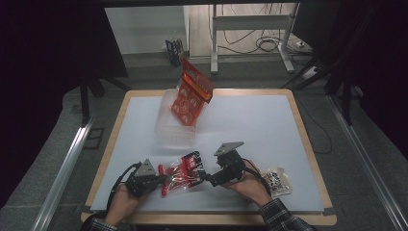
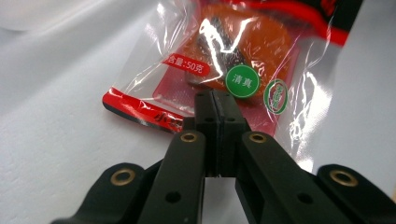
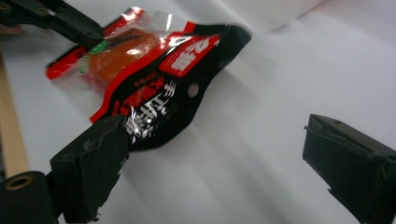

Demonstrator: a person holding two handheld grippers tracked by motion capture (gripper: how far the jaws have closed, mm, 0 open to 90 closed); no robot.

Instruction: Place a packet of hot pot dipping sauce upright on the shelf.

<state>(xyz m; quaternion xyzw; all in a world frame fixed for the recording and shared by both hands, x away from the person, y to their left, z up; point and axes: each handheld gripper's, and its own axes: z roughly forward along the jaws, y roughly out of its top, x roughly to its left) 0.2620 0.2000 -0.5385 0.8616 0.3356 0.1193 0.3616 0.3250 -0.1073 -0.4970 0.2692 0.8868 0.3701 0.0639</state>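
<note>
White sheeting covers the wooden table [image 1: 308,144], and near its front edge lies a clear red-and-black snack pouch [image 1: 185,174] between both hands. Seen from the left gripper view, the left gripper [image 2: 216,100] has its jaws pressed together on the pouch's sealed edge, with green round stickers just beyond. Seen from the right gripper view, the right gripper [image 3: 215,154] stands wide apart, one jaw touching the pouch's black header. Farther back sit a clear plastic bin [image 1: 174,127] holding an upright orange packet [image 1: 191,94]; a small packet [image 1: 278,182] lies just right of the right hand. Bare sheet stretches rightward.
</note>
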